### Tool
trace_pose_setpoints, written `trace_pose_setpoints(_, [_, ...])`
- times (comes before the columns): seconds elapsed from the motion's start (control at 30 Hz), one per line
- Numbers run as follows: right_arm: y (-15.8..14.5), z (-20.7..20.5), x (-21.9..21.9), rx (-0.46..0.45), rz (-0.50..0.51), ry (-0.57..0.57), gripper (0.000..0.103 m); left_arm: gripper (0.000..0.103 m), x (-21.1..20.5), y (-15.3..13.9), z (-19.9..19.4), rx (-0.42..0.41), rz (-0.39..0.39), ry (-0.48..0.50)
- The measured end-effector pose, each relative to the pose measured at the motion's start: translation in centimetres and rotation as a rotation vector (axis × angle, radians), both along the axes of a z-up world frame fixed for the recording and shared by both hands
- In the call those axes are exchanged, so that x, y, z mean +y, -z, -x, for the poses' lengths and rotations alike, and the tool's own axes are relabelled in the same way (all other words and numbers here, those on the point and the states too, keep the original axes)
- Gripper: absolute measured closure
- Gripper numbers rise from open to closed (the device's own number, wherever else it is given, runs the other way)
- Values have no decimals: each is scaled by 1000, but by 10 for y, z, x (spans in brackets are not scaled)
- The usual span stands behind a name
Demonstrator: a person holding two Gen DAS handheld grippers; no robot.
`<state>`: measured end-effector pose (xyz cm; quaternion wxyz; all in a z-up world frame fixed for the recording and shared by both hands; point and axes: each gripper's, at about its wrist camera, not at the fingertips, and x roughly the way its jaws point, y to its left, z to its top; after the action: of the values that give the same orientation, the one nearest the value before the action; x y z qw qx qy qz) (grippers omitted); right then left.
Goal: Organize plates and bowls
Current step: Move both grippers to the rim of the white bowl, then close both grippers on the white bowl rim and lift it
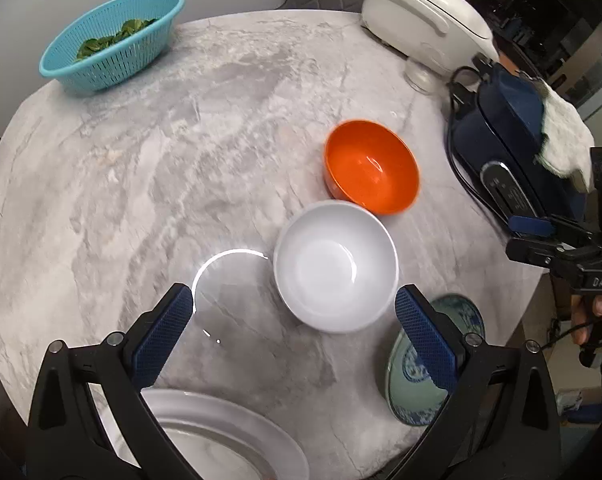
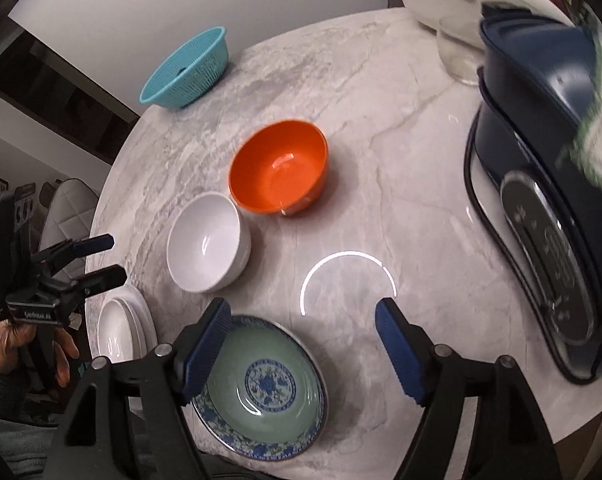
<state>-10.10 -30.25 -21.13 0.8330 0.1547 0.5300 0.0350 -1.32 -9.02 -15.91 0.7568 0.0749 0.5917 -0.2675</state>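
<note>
both claws are hanging over the round marble table (image 1: 149,168) right now, and neither one is grasping anything. the left gripper (image 1: 293,320) is standing wide open, pointing steeply down, with the white bowl (image 1: 335,266) sitting on the table just beyond its fingertips, roughly in line with the gap but not touched by either blue pad. the white plates (image 1: 229,440) are lying stacked at the near edge, under its left finger.

the right gripper (image 2: 301,332) is spread open too, nothing between its jaws. the green plate with the blue flower pattern (image 2: 261,388) is lying flat at the near edge, right below its left finger, which is overlapping the plate's rim in that view; can't tell if it's actually touching. the gap itself is sitting over bare marble, where a ring light is reflecting.

the orange bowl (image 2: 279,168) is sitting upright just beyond the white bowl, the two almost touching rim to rim. so you're getting a diagonal run: white plates nearest on the left, then white bowl, then orange bowl further in.

rest of the table: a turquoise colander (image 1: 109,40) with some leafy greens in it at the far left edge, a white rice cooker (image 1: 425,12) at the far right with a clear glass (image 1: 419,76) in front of it, and a dark blue appliance (image 2: 549,216) with a control panel along the right side, a pale cloth (image 1: 561,132) draped over it. a padded chair is showing behind the table, and the room beyond is looking pretty dim.
</note>
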Motion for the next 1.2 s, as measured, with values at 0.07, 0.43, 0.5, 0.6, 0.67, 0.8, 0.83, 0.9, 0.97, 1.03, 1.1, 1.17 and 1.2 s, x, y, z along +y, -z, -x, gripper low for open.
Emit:
trace_pose_setpoints(0.07, [-9, -20, 1, -18, 26, -10, 26, 1, -10, -3, -32, 15, -12, -19])
trace_pose_setpoints(0.43, [-9, -100, -25, 7, 8, 19, 37, 12, -75, 54, -101, 77, -51, 84])
trace_pose_setpoints(0.5, [-1, -107, -28, 44, 13, 39, 41, 13, -77, 59, -100, 89, -43, 88])
trace_pose_setpoints(0.6, [1, -106, -27, 51, -27, 40, 41, 13, -74, 59, -99, 96, -39, 88])
trace_pose_setpoints(0.67, [5, -104, -21, 62, -24, 17, 41, 13, -72, 60, -97, 105, -48, 101])
trace_pose_setpoints(0.8, [17, -97, -11, 120, -65, 8, 41, 13, -58, 54, -82, 126, -60, 142])
trace_pose_setpoints(0.83, [19, -93, -7, 129, -94, 3, 41, 13, -52, 52, -77, 127, -60, 151])
trace_pose_setpoints(0.9, [24, -86, 8, 145, -152, -27, 41, 13, -41, 55, -68, 144, -68, 164])
trace_pose_setpoints(0.97, [31, -81, 25, 158, -157, -54, 41, 13, -34, 62, -58, 164, -83, 181])
trace_pose_setpoints(1.03, [43, -81, 39, 187, -147, -65, 41, 13, -30, 70, -49, 181, -93, 184])
trace_pose_setpoints(1.1, [52, -83, 47, 205, -138, -56, 41, 13, -27, 78, -44, 187, -99, 175])
trace_pose_setpoints(1.17, [59, -86, 51, 218, -127, -47, 42, 13, -26, 85, -43, 179, -104, 160])
trace_pose_setpoints(1.2, [62, -87, 52, 227, -116, -40, 42, 16, -25, 89, -44, 173, -114, 151])
